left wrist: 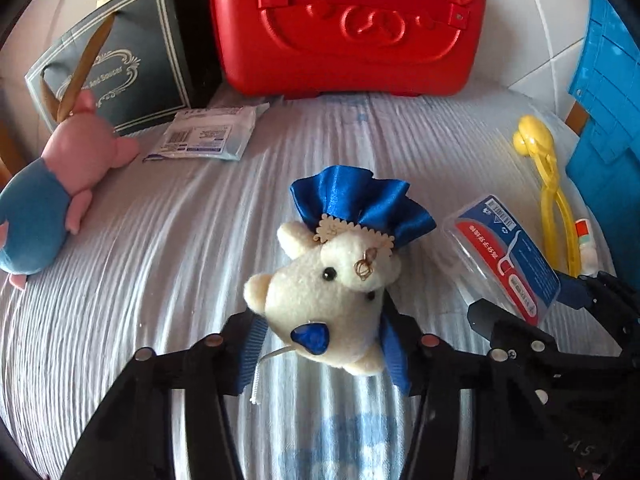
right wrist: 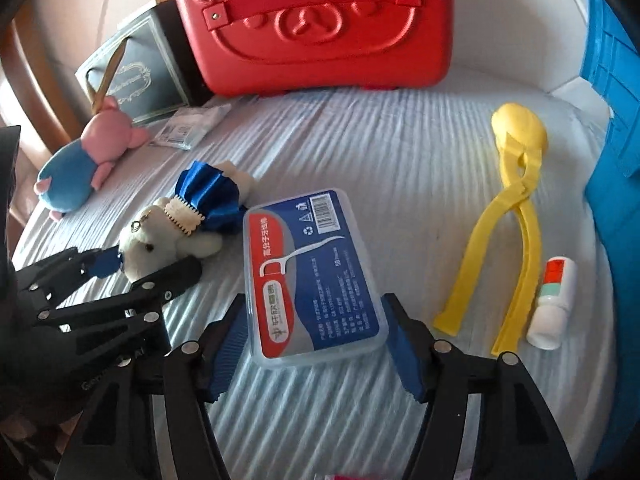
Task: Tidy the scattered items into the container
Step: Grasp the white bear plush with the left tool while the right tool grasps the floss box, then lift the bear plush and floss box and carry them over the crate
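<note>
We work over a striped bed, two tools down at once, tidying scattered things into a container. Our left tool has its blue pads closed against the head of the bear, a cream plush in a blue satin dress, which lies mid-bed. Our right tool straddles the floss box, a clear case with a blue and red label just beside the bear; the left pad looks to touch its edge, the right pad stands a little off, so we call this tool partly open with nothing gripped yet.

To do this step well, we judge that the right tool should centre on the box's narrow width and close square on its side walls, since smooth plastic can slip or twist. The left tool's hold sits low on a soft head; a firm squeeze before lifting should keep the bear from sagging out.

The red case stands shut at the far edge of the bed, and a blue crate rises at the right; which one is the container we cannot tell.

The right wrist view alone shows the yellow tongs in full and the small white tube beside them. The left wrist view gives the pink pig, the flat packet and the dark book more plainly, and the bear's face close up.
</note>
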Available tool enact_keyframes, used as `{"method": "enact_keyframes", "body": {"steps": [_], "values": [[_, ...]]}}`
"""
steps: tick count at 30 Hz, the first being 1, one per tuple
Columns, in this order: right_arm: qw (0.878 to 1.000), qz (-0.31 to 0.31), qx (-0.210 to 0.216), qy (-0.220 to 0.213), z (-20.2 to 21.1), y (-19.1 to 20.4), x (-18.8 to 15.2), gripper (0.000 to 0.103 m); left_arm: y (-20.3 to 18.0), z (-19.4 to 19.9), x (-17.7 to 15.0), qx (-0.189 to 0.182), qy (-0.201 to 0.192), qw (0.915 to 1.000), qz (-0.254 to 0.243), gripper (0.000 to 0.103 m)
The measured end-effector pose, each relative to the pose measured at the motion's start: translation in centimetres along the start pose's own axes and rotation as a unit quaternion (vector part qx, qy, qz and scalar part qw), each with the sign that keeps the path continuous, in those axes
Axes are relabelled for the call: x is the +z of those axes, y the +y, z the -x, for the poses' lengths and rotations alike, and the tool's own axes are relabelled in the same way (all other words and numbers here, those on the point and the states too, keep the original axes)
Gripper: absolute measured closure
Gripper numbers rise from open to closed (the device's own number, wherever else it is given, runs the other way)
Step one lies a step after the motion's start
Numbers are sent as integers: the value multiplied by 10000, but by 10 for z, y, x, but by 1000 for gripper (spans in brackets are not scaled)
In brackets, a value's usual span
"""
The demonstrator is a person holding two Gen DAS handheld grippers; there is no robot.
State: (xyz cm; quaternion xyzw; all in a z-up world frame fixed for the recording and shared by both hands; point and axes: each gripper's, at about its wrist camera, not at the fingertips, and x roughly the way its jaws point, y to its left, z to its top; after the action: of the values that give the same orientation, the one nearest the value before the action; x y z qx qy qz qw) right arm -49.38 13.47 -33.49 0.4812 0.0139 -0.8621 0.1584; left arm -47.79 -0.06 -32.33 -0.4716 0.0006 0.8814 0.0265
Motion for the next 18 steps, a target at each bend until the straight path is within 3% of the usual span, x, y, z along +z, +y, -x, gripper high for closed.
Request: {"method": "enact_keyframes", "body": {"steps": [7,18], "values": [[9998,-83,-131,97,11,3,-3,41,1,24,-3,-27,-103,9999,92,63],[9978,104,-78,-649,125,40,-11,41,7,164,-18,223,-980,9949,70,63]]}}
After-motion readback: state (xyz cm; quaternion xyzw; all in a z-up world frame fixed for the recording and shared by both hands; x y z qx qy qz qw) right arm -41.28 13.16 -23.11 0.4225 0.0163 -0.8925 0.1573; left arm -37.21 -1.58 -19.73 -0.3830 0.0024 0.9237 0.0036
